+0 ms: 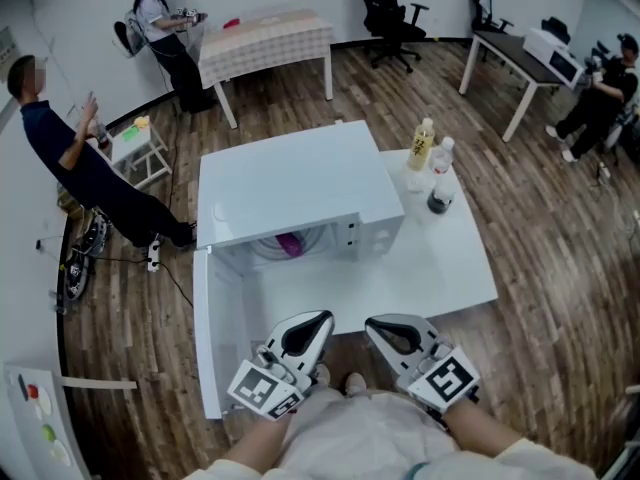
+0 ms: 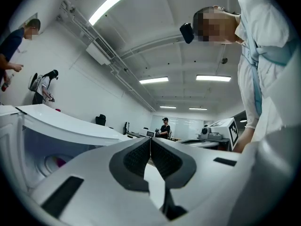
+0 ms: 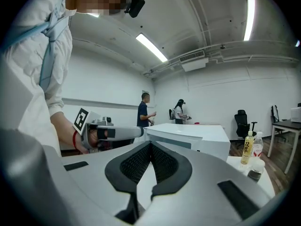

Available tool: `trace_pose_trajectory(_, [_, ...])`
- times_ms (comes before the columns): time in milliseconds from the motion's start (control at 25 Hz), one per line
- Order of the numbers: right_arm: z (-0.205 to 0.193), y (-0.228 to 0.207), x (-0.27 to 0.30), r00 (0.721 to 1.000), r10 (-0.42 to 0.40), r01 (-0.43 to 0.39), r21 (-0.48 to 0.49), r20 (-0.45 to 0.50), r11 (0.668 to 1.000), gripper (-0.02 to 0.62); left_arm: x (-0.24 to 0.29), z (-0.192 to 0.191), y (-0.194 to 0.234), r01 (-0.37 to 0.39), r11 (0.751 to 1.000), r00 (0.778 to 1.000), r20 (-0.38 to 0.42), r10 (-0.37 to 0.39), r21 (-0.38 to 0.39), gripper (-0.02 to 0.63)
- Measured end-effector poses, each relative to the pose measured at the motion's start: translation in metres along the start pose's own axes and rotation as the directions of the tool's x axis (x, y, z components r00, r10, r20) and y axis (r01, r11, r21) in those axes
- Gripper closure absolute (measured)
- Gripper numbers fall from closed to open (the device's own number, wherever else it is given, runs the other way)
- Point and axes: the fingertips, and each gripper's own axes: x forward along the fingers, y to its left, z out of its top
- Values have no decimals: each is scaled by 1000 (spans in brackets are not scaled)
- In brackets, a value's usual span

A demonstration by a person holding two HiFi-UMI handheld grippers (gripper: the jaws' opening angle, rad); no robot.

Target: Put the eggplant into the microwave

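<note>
The white microwave (image 1: 290, 183) stands on the white table (image 1: 455, 263) with its door (image 1: 212, 338) swung open toward me. A purple eggplant (image 1: 290, 243) lies inside the cavity, and a bit of it shows in the left gripper view (image 2: 60, 162). My left gripper (image 1: 318, 320) and right gripper (image 1: 375, 326) hover side by side in front of the opening, close to my body. Both are shut with nothing between the pads (image 2: 141, 157) (image 3: 141, 161). The right gripper view catches the left gripper (image 3: 110, 132) and the microwave (image 3: 188, 135) beyond it.
A yellow bottle (image 1: 421, 145), a clear bottle (image 1: 443, 158) and a dark cup (image 1: 439, 202) stand on the table right of the microwave. Several people stand around the room, with tables and office chairs at the back.
</note>
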Motion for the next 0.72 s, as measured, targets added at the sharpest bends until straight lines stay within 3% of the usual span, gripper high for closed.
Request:
trace_pose_trajectory(360, [24,14,-8,998,45,-46,28,38,999,563,1,18,-27,75,996,997,-18,-75,53,600])
trace_pose_trajectory(720, [21,36,-8,996,85,-86,52,29,995,563,1,11,-45,131,991,990,-51,-130,19,600])
